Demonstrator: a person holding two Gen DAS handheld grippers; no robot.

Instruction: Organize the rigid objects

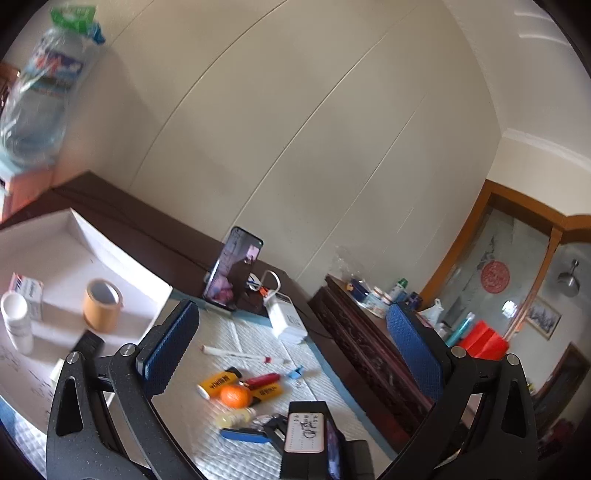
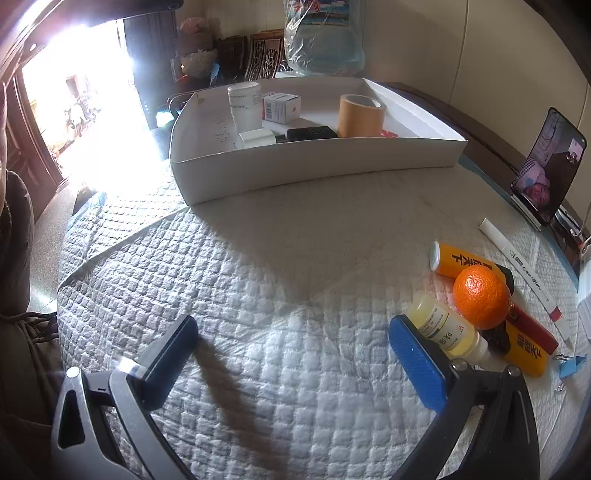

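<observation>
A white cardboard box [image 2: 295, 170] on the quilted table holds a tape roll [image 2: 360, 115], a white bottle [image 2: 243, 107], a small carton [image 2: 280, 107], a white plug and a black item. To the right lie an orange [image 2: 480, 297], a small yellow bottle [image 2: 443, 325], two yellow lighters [image 2: 461, 264], a red lighter [image 2: 532, 325], a white marker [image 2: 524, 273] and a blue clip [image 2: 572, 363]. My right gripper [image 2: 291, 343] is open and empty, low over the quilt, left of the pile. My left gripper [image 1: 291, 347] is open and empty, raised above the table; the box [image 1: 122, 258] is at its left and the pile [image 1: 236, 395] below.
A phone [image 2: 546, 166] stands on a holder at the table's far right edge, with a white charger [image 1: 284, 317] beside it. A wrapped water jug [image 2: 321, 33] stands behind the box. A dark wooden cabinet [image 1: 369, 347] with bottles is beyond the table.
</observation>
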